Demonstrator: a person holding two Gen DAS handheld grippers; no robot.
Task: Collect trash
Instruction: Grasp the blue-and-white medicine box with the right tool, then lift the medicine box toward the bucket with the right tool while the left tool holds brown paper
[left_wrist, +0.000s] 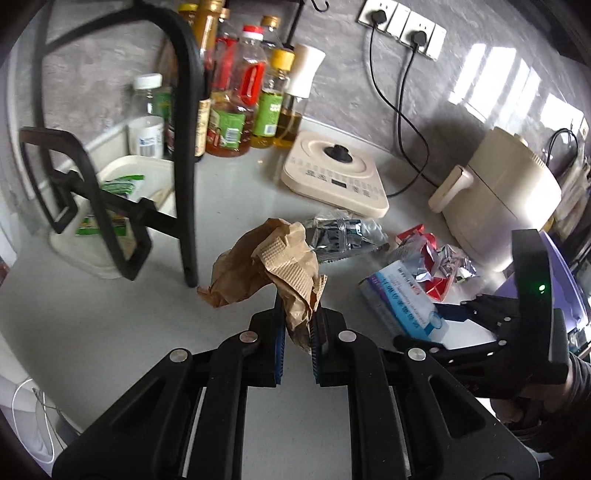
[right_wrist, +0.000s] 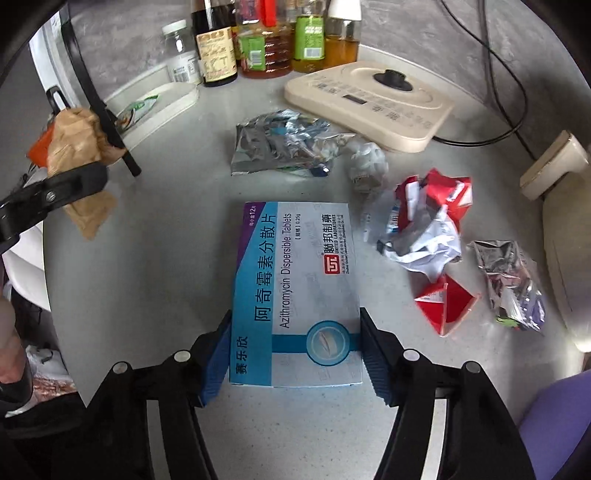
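Brown crumpled paper (left_wrist: 275, 271) sits pinched in the left gripper (left_wrist: 298, 345); the right gripper (right_wrist: 295, 354) brackets the blue box (right_wrist: 297, 291).

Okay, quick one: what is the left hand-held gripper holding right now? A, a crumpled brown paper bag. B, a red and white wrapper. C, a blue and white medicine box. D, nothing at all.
A: in the left wrist view the left hand-held gripper is pinched shut on the crumpled brown paper bag, lifted off the counter, while the medicine box sits between the right one's pads.
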